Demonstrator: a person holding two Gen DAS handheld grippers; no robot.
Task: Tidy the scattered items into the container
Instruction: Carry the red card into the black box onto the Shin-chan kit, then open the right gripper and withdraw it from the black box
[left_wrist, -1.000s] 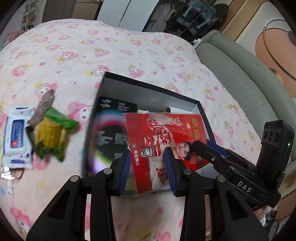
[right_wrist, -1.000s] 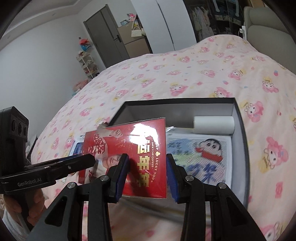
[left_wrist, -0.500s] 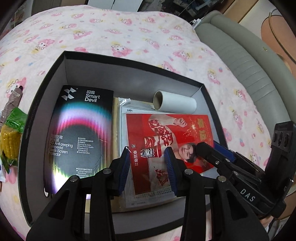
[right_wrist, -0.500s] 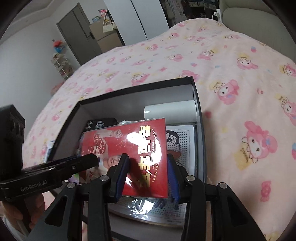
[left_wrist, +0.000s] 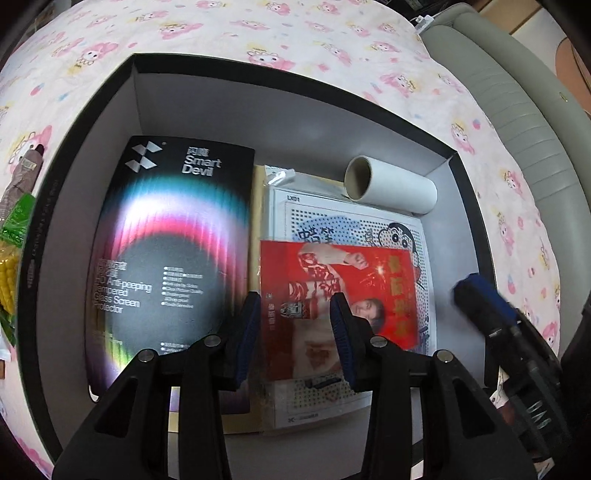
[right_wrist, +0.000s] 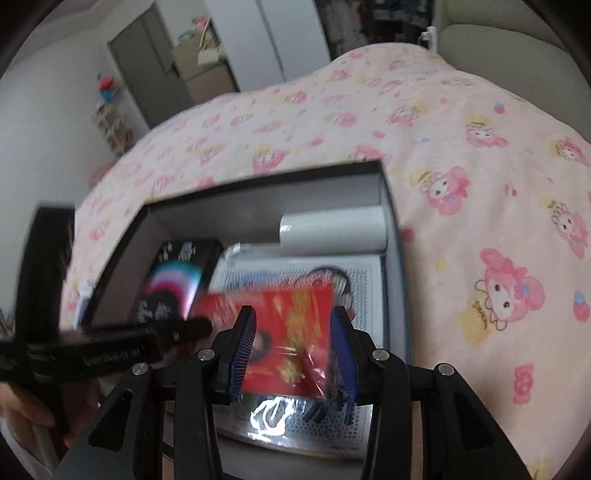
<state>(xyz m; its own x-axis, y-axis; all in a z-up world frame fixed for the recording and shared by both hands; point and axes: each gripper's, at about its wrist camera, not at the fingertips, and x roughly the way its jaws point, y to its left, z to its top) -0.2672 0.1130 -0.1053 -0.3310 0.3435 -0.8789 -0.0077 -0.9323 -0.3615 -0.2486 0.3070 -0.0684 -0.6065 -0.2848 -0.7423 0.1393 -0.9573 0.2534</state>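
The black box (left_wrist: 110, 122) sits on the bed (left_wrist: 332, 44) with its pink cartoon-print cover. Inside it, the red packet (left_wrist: 336, 280) lies flat on the pegboard sheet (left_wrist: 332, 221) in the right half, its long edge just beside the black screen protector box (left_wrist: 173, 236), which fills the left half. A white roll (left_wrist: 391, 186) lies along the far wall, touching the right-hand wall. Bare grey floor shows behind the screen protector box and along the right wall.

The left gripper (left_wrist: 295, 328) hangs over the packet's near end with fingers spread, gripping nothing. The right gripper (right_wrist: 291, 350) is likewise spread; the packet shows between its blue pads, blurred, and contact cannot be told.

Outside the box's left rim lie a green corn packet (left_wrist: 11, 251) and a brown wrapper (left_wrist: 20, 173)
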